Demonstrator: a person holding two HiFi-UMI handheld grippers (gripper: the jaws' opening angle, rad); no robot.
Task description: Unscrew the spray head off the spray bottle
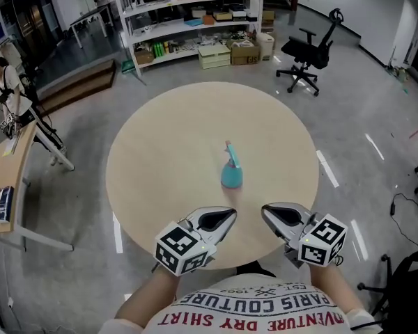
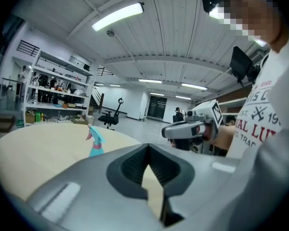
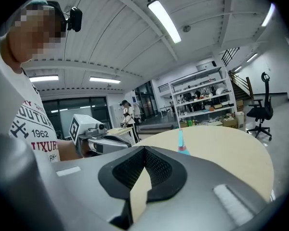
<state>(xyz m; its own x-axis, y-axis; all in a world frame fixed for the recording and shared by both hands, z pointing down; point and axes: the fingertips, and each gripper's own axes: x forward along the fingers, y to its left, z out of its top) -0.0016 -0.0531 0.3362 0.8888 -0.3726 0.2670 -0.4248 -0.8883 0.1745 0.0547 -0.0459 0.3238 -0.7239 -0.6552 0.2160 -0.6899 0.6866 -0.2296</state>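
Observation:
A teal spray bottle (image 1: 230,168) with a light-blue spray head and pink collar stands upright at the middle of the round wooden table (image 1: 160,152). My left gripper (image 1: 231,216) and right gripper (image 1: 265,211) hover side by side over the table's near edge, tips turned toward each other, both shut and empty, a short way before the bottle. In the left gripper view the jaws (image 2: 148,150) meet, with the bottle (image 2: 95,141) far off to the left and the right gripper (image 2: 183,129) opposite. The right gripper view shows its shut jaws (image 3: 144,150), the bottle (image 3: 181,143) beyond and the left gripper (image 3: 103,141).
A black office chair (image 1: 308,51) stands on the floor behind the table at the right. White shelves (image 1: 188,19) with boxes line the back. A wooden desk (image 1: 7,179) and a standing person (image 1: 7,89) are at the left.

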